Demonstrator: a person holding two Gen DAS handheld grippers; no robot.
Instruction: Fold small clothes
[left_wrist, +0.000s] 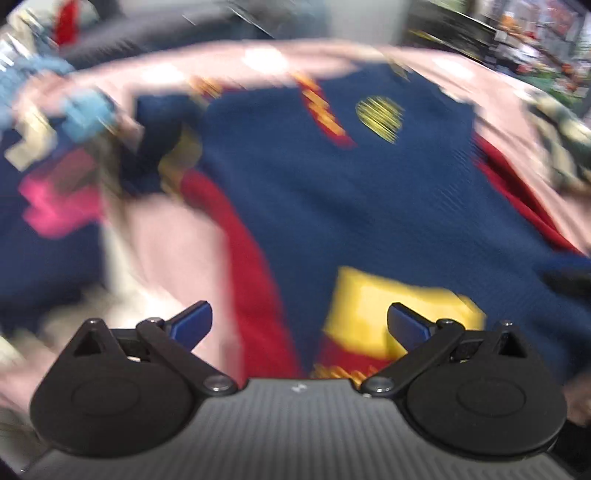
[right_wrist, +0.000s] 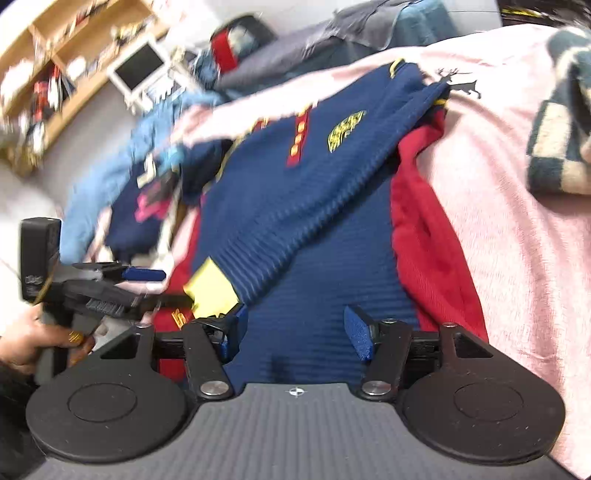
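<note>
Right gripper (right_wrist: 295, 332) is spread wide, blue pads apart with nothing between them, hovering just over the near end of the navy jersey (right_wrist: 314, 206). Left gripper (left_wrist: 299, 325) is spread too, not pinching anything, sitting above the yellow patch (left_wrist: 388, 306) at the jersey's near hem. From the right wrist view you can see that left gripper (right_wrist: 147, 284) off to the left, side-on, held in the person's hand (right_wrist: 33, 343), its blue pads right next to that same yellow patch (right_wrist: 214, 288).

The jersey lies mostly flat on a pink blanket (right_wrist: 517, 240), running from near to far, red side panels (right_wrist: 421, 229) showing at both edges and a yellow crest (right_wrist: 347, 131) toward the far end. The top layer looks folded diagonally across the lower one.

Left of it there's another navy garment with pink print (right_wrist: 147, 210) and something light blue (right_wrist: 107, 184) bunched beside it. A checkered dark-and-cream cloth (right_wrist: 557, 125) sits at the right edge of the blanket. Far left, a wooden shelf (right_wrist: 70, 62). The left wrist view is pretty motion-blurred.
</note>
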